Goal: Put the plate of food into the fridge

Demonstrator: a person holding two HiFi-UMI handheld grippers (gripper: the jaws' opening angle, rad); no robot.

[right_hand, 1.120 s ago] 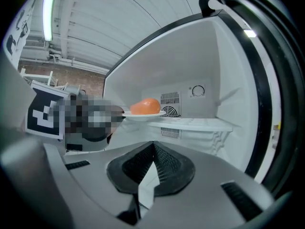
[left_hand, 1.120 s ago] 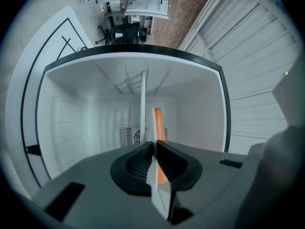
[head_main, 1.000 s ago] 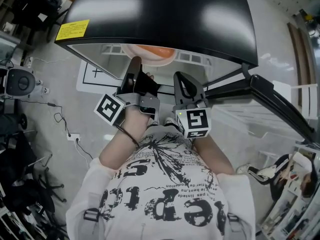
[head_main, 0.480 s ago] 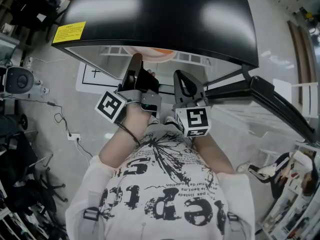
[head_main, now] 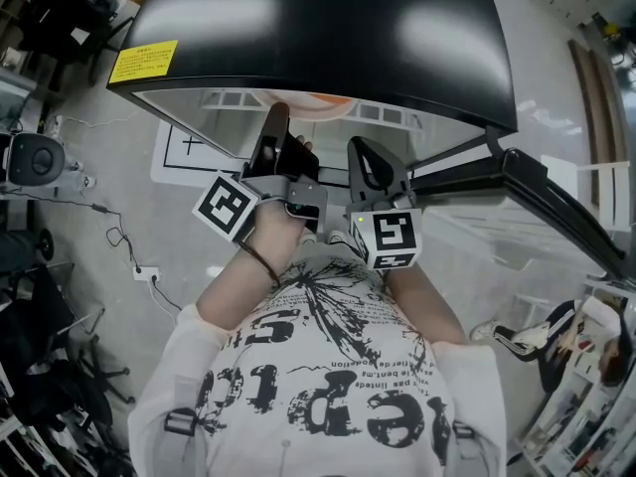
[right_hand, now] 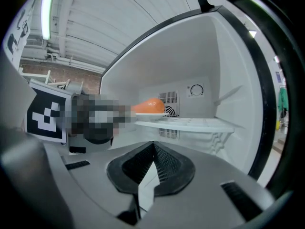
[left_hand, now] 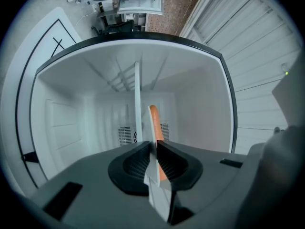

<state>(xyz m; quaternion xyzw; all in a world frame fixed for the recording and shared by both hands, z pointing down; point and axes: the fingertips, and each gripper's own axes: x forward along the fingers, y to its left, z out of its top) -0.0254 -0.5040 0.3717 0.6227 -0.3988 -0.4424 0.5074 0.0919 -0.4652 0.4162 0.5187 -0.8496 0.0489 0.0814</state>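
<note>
A white plate with an orange piece of food sits level at the white shelf inside the open fridge; whether it rests on the shelf I cannot tell. My left gripper is shut on the plate's rim, and the orange food shows just beyond the pads. In the head view the left gripper reaches under the fridge's black top, where only a sliver of the plate shows. My right gripper is shut on nothing and stays beside the left one, outside the fridge.
The fridge door stands open at the right. The fridge's white side walls close in on both sides of the shelf. Cables and a socket lie on the floor at the left, and chairs stand there too.
The left gripper has edged a little deeper into the fridge with the plate, so less of the plate shows in the head view. The right gripper has stayed where it was.
</note>
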